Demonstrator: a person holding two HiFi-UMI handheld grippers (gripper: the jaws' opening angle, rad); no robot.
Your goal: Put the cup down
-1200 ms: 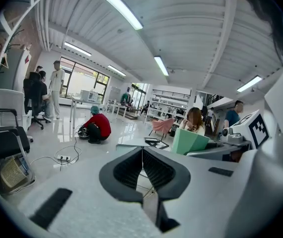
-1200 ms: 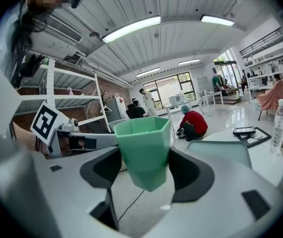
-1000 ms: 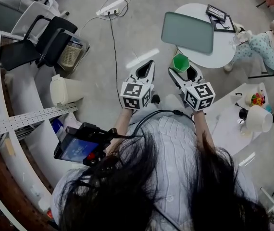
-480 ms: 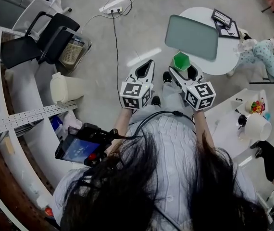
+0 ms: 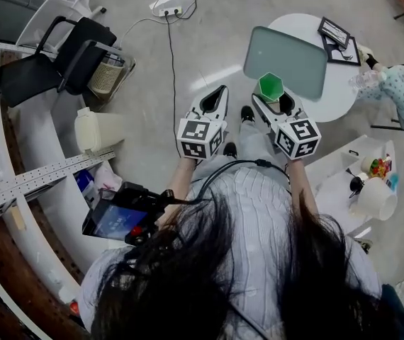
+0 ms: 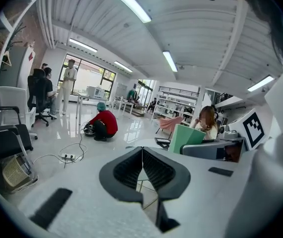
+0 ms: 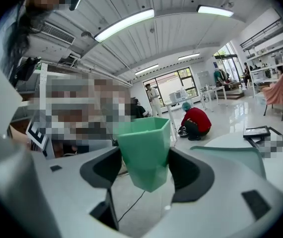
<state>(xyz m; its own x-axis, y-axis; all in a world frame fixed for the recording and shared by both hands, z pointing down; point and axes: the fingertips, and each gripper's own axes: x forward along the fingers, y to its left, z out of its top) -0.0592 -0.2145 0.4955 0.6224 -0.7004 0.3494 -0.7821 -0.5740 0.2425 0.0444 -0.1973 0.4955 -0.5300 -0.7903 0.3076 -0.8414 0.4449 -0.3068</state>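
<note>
One cup (image 5: 270, 86), one tray (image 5: 285, 52), two tools (image 5: 218, 94) (image 5: 273, 100)

Cup (image 5: 270, 87): green, faceted, tapering to a narrower base. It stands upright, mouth up, clamped at mid-height between the jaws of the right hand-held gripper (image 5: 272, 100). It is held in the air near the round white tabletop (image 5: 340, 94).

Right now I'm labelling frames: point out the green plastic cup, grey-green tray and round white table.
Green plastic cup (image 7: 145, 148): right gripper view, side wall.
Grey-green tray (image 5: 285, 52): head view, flat middle.
Round white table (image 5: 340, 89): head view, bare edge.
</note>
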